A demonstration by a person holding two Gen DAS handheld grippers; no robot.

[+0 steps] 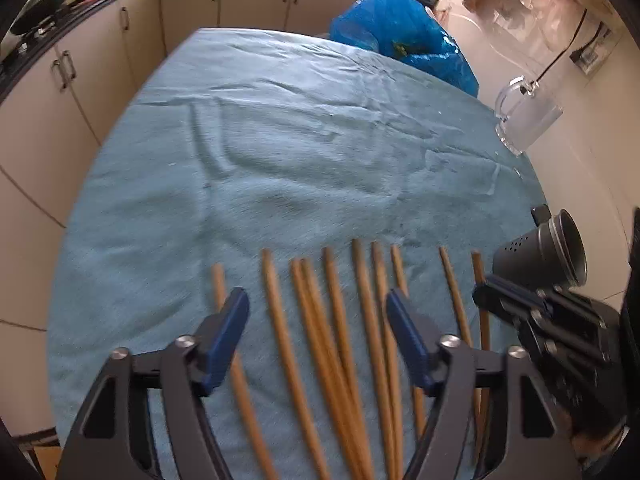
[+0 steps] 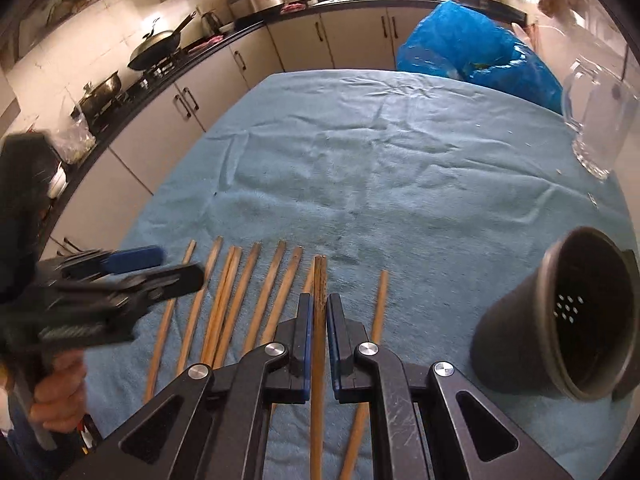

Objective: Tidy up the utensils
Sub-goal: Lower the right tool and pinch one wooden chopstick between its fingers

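Right wrist view: blue cloth (image 2: 380, 168) covers my table, dark holder (image 2: 560, 320) tipped at right, chopsticks (image 2: 256, 292) in a row before me. My right gripper (image 2: 318, 320) pinches one chopstick (image 2: 319, 280) mid-shaft; light, stiff, slippery, so I grip near its middle. My left gripper (image 1: 316, 320) hangs apart over others

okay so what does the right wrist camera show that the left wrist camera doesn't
Only the right wrist view shows the right tool shut on a chopstick, the inside of the dark holder with its drain holes, a wok on the stove, and the hand carrying the left tool.

Only the left wrist view shows the left tool open above the chopstick row, gripping nothing.

Both show the blue towel, the glass mug, the blue bag and the cabinets.
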